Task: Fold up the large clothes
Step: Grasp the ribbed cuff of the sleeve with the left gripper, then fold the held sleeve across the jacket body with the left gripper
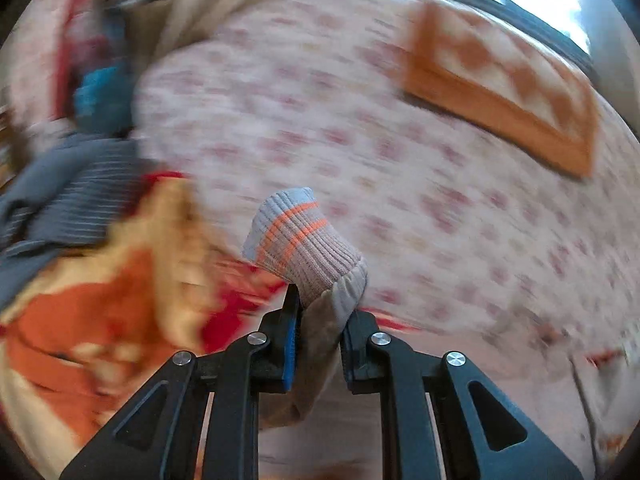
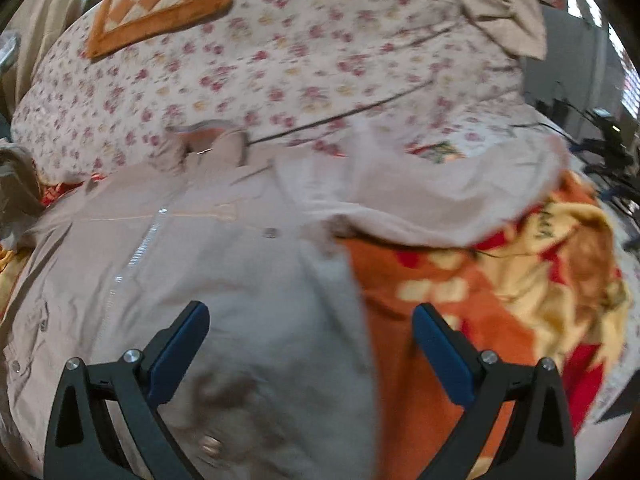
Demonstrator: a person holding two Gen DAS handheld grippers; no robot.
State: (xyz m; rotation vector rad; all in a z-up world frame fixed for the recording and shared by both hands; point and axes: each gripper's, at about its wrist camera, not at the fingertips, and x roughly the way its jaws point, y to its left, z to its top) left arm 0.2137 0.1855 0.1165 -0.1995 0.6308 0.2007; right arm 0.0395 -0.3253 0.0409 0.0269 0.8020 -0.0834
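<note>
A beige jacket (image 2: 224, 264) with a zip and snap buttons lies spread on the bed, front up. My left gripper (image 1: 320, 320) is shut on the jacket's sleeve just below its ribbed cuff (image 1: 300, 236), which has orange stripes and sticks up between the fingers. The sleeve hangs down below the jaws. My right gripper (image 2: 312, 344) is open and empty, hovering over the jacket's right edge, with the right finger (image 2: 440, 352) above the orange blanket (image 2: 500, 300). The jacket's other sleeve (image 2: 440, 188) lies across towards the right.
A floral bedsheet (image 2: 280, 60) covers the bed. An orange checked cushion (image 2: 160, 4) lies at the far side; it also shows in the left wrist view (image 1: 504, 88). A pile of clothes, including a grey striped garment (image 1: 72, 200), lies at left. Dark cables (image 2: 600, 152) sit at right.
</note>
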